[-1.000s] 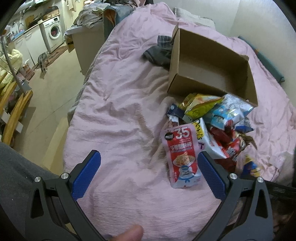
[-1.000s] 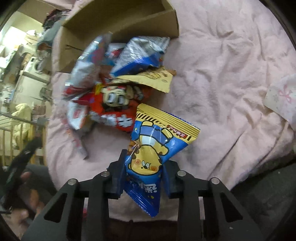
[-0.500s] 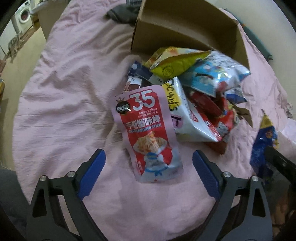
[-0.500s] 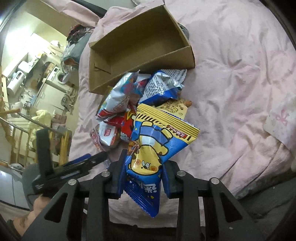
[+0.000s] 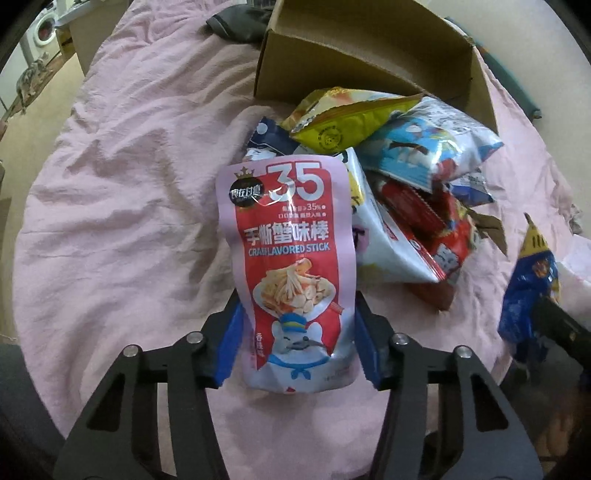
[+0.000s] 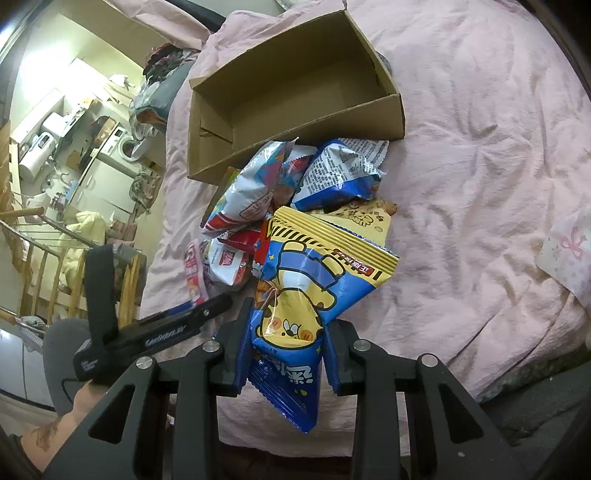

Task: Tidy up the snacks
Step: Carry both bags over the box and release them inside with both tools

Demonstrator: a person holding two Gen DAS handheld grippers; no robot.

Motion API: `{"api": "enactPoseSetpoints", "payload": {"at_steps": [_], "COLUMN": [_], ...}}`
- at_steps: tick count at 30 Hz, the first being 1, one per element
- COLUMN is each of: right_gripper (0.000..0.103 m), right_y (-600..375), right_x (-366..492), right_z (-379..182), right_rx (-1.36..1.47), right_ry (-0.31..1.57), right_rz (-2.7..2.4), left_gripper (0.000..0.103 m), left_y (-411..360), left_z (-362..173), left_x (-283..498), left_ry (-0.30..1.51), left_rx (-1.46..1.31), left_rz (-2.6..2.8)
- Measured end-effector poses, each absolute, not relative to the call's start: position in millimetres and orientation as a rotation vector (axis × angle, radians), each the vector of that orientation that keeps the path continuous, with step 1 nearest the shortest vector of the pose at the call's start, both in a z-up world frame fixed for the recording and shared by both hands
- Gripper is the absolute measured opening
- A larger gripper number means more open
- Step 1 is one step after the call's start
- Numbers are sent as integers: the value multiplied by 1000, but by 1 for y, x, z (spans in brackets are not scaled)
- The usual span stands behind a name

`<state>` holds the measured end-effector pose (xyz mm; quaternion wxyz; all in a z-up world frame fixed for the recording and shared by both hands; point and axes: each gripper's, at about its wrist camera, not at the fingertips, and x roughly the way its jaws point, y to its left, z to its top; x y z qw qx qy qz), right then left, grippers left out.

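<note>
A pink and red crab-stick pouch (image 5: 288,236) lies on the pink bedcover (image 5: 129,184) in front of a heap of snack bags (image 5: 406,166). My left gripper (image 5: 299,332) straddles its lower half; the jaws are closing and the blue pads (image 5: 232,332) touch both of the pouch's edges. My right gripper (image 6: 286,347) is shut on a blue and yellow bear snack bag (image 6: 306,288), held above the bed. That bag (image 5: 528,295) also shows at the right edge of the left wrist view. An open cardboard box (image 6: 295,122) stands empty behind the heap.
A dark garment (image 5: 240,27) lies left of the box (image 5: 369,44). A white patterned cloth (image 6: 569,251) sits at the bed's right edge. Off the left side of the bed are a wooden rail (image 6: 37,258) and a washing machine (image 5: 44,29).
My left gripper dropped over the crab-stick pouch and its jaws narrowed from wide apart onto the pouch's sides. My right gripper lifted slightly with the bear bag, bringing the box into fuller view.
</note>
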<state>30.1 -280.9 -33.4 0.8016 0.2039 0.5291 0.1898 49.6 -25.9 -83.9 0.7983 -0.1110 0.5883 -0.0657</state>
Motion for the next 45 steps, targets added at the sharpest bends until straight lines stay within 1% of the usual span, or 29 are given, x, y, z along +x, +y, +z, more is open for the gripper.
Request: {"api": "enactPoseSetpoints", "payload": {"at_steps": [4, 9, 13, 18, 22, 29, 36, 42, 45], "right_gripper": [34, 34, 34, 34, 34, 34, 34, 34, 34], "right_y": [-280, -280, -277, -274, -272, -271, -271, -274, -273], "right_x": [27, 24, 34, 62, 94, 148, 198, 218, 223], "right_z": [-28, -17, 1, 23, 35, 49, 45, 15, 3], "right_rx": [438, 432, 389, 346, 308, 280, 275, 264, 260], "right_ry": [1116, 1094, 1054, 1001, 966, 908, 868, 864, 887], "right_rz": [418, 429, 430, 431, 419, 397, 375, 369, 360], "left_gripper": [46, 46, 46, 46, 46, 46, 46, 46, 46], "left_y": [-24, -22, -14, -20, -34, -48, -60, -61, -68], "left_z": [-61, -35, -5, 24, 38, 56, 50, 30, 17], "left_x": [42, 39, 53, 83, 113, 173, 214, 236, 242], "left_ry": [1224, 1218, 1173, 1115, 1051, 985, 948, 930, 928], "left_rx": [-195, -174, -150, -97, -35, -4, 12, -32, 6], "left_rz": [-122, -143, -146, -165, -181, -188, -171, -147, -149]}}
